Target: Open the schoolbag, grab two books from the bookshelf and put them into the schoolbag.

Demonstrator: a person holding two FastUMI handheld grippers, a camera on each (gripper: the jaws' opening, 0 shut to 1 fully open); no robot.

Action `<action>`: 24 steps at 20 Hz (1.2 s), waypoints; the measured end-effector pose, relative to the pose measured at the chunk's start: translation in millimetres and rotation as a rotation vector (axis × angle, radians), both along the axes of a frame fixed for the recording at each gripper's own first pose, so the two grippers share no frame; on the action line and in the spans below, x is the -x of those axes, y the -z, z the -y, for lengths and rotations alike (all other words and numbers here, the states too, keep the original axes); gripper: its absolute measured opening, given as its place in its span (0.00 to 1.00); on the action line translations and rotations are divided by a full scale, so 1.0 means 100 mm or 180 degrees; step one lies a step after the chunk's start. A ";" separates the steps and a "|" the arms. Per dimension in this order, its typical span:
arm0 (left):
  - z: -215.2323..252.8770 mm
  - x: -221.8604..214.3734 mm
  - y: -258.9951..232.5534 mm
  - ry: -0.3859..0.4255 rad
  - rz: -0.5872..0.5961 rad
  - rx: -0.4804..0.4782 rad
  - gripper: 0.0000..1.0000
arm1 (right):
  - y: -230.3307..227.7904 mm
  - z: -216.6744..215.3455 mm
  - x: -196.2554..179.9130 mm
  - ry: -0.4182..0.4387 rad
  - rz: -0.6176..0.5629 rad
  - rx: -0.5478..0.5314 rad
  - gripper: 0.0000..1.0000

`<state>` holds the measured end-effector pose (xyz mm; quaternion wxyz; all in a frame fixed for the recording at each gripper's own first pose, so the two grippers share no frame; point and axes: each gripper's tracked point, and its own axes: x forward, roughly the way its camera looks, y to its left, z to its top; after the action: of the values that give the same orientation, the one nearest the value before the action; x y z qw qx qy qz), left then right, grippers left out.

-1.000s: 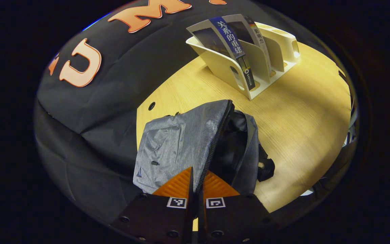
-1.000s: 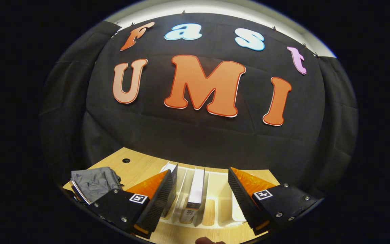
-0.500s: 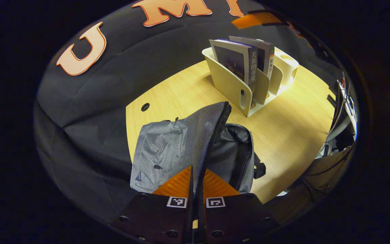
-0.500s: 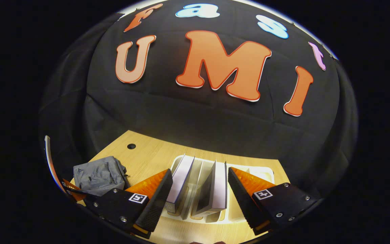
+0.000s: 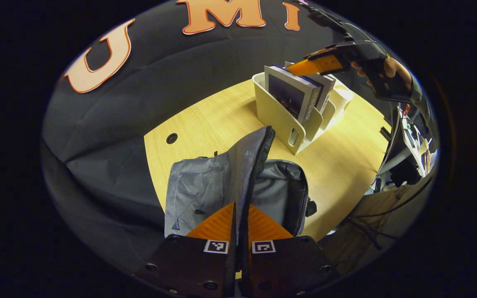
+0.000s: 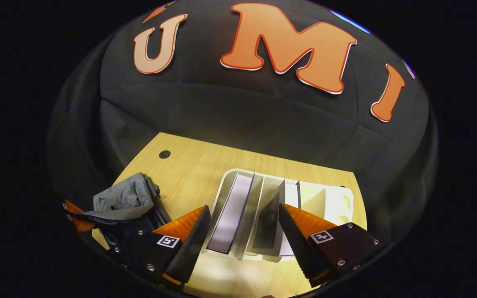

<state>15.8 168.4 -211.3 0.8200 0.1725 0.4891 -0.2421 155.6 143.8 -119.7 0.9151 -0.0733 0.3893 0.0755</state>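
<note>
Hand (image 5: 391, 76) holding right gripper (image 5: 304, 68) appears in left gripper view.

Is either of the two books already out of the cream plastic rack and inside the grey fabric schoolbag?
No: both books stand upright in the cream rack, apart from the schoolbag.

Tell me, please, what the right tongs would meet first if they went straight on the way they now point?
Probably the two books: the right tongs hang open above the bookshelf, straddling the purple-edged book and the grey book. Depth is unclear.
</note>
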 end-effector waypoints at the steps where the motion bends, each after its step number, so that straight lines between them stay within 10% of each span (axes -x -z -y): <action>1: -0.01 -0.02 -0.03 0.0031 -0.0013 0.0007 0.06 | 0.05 -0.06 0.02 0.0013 -0.0171 -0.0071 0.97; 6: -0.11 -0.13 -0.14 0.0134 -0.0125 0.0035 0.06 | 0.27 -0.08 -0.05 0.0092 -0.0606 -0.0085 0.93; 12: -0.13 -0.16 -0.20 0.0284 -0.0168 -0.0026 0.06 | 0.61 -0.17 -0.05 0.0380 -0.1230 -0.0298 0.65; 18: -0.10 -0.15 -0.16 0.0328 -0.0186 -0.0012 0.06 | 0.65 -0.09 -0.09 0.0845 -0.1400 -0.0442 0.39; 24: -0.05 -0.17 -0.16 0.0244 -0.0149 0.0076 0.06 | 0.27 0.06 -0.01 0.0942 -0.1251 -0.0817 0.34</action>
<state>33.1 173.0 -195.0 0.8005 0.1756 0.4983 -0.2831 156.7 138.1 -146.6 0.8249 0.1170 0.5531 0.0025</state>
